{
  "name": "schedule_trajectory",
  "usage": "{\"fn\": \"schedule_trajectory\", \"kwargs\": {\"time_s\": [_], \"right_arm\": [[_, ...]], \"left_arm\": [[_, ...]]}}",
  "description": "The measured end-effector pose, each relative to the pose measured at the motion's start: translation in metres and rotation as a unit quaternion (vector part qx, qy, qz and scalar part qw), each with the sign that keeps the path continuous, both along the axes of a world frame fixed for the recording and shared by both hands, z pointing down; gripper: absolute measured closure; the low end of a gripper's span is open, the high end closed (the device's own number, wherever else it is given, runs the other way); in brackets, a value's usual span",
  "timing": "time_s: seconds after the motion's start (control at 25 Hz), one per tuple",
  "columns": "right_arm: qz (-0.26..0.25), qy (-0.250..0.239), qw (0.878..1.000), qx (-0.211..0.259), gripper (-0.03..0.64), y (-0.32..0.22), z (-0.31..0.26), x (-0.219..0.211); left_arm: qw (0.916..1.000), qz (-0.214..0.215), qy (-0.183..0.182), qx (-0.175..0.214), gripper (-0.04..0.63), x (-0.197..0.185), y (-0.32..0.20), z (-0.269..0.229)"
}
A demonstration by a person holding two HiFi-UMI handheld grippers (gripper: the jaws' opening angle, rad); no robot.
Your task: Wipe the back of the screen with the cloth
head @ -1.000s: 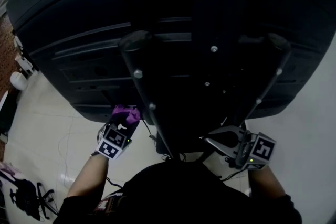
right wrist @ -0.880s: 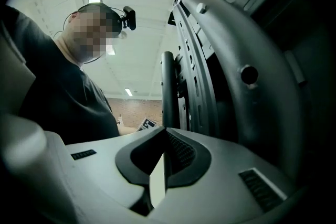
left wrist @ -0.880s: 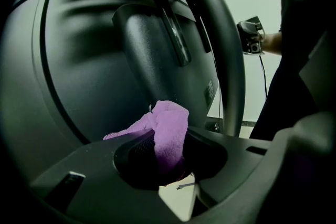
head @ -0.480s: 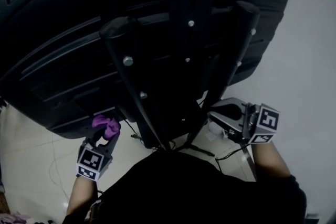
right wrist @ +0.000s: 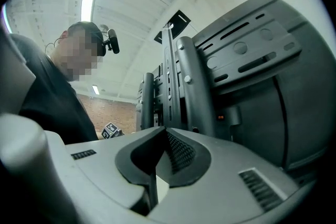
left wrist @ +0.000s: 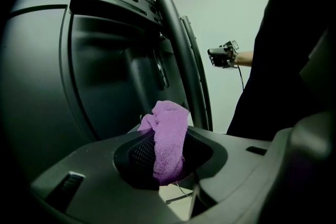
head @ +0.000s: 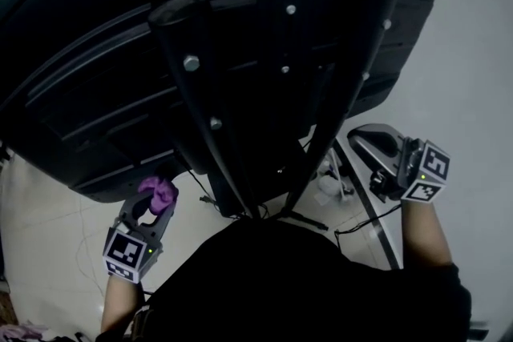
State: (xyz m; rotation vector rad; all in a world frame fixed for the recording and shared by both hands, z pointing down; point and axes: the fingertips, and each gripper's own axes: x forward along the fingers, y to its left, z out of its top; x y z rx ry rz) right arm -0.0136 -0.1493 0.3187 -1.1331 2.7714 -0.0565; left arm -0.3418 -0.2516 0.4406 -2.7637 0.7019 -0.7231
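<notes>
The dark back of the screen (head: 104, 52) fills the upper head view, with black stand legs (head: 200, 100) crossing it. My left gripper (head: 152, 203) hangs below the screen's lower edge, shut on a bunched purple cloth (head: 159, 190). In the left gripper view the cloth (left wrist: 170, 123) sticks up between the jaws of my left gripper (left wrist: 167, 157), apart from the screen back (left wrist: 89, 65). My right gripper (head: 359, 137) is shut and empty at the right of the stand. In the right gripper view the right gripper (right wrist: 160, 136) points at the stand post (right wrist: 191, 86) and the screen back (right wrist: 262, 92).
A pale tiled floor (head: 48, 212) lies below, with cables (head: 321, 220) at the stand's foot. A pale wall (head: 481, 52) is at the right. The person's dark torso (head: 280, 284) fills the bottom. A ceiling light (right wrist: 89, 0) and a brick wall (right wrist: 113, 110) show behind.
The view has swung left and closer to the screen. My left gripper has sunk lower with the cloth. My right gripper has moved right and up, away from the stand.
</notes>
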Motion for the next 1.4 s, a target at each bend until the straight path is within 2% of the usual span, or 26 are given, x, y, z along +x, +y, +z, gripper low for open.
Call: {"fn": "schedule_trajectory", "kwargs": {"time_s": [0.16, 0.36, 0.56, 0.72, 0.84, 1.0, 1.16, 1.4], "right_arm": [[-0.003, 0.012, 1.000, 0.005, 0.614, -0.001, -0.001, 0.029], [-0.001, 0.028, 1.000, 0.005, 0.614, -0.010, -0.003, 0.086], [-0.012, 0.035, 0.999, 0.003, 0.614, -0.032, -0.003, 0.138], [-0.013, 0.044, 0.999, 0.002, 0.614, -0.041, 0.004, 0.168], [-0.016, 0.053, 0.998, 0.002, 0.614, -0.042, 0.011, 0.188], [-0.028, 0.033, 0.999, 0.003, 0.614, -0.040, 0.006, 0.215], [-0.027, 0.015, 0.999, 0.018, 0.615, -0.042, -0.024, 0.239], [0.011, 0.035, 0.996, 0.085, 0.615, -0.040, -0.089, 0.268]], "left_arm": [[0.9991, -0.011, 0.040, -0.005, 0.483, 0.018, 0.011, -0.022], [0.9953, -0.040, 0.086, -0.021, 0.483, 0.057, 0.033, -0.044], [0.9874, -0.086, 0.129, -0.033, 0.483, 0.116, 0.053, -0.050], [0.9801, -0.144, 0.137, -0.012, 0.483, 0.145, 0.063, -0.056], [0.9755, -0.147, 0.163, -0.011, 0.483, 0.169, 0.080, -0.067], [0.9790, -0.130, 0.156, 0.014, 0.483, 0.223, 0.095, -0.088], [0.9828, -0.109, 0.135, 0.064, 0.483, 0.276, 0.094, -0.137], [0.9777, -0.079, 0.126, 0.149, 0.483, 0.330, 0.093, -0.238]]}}
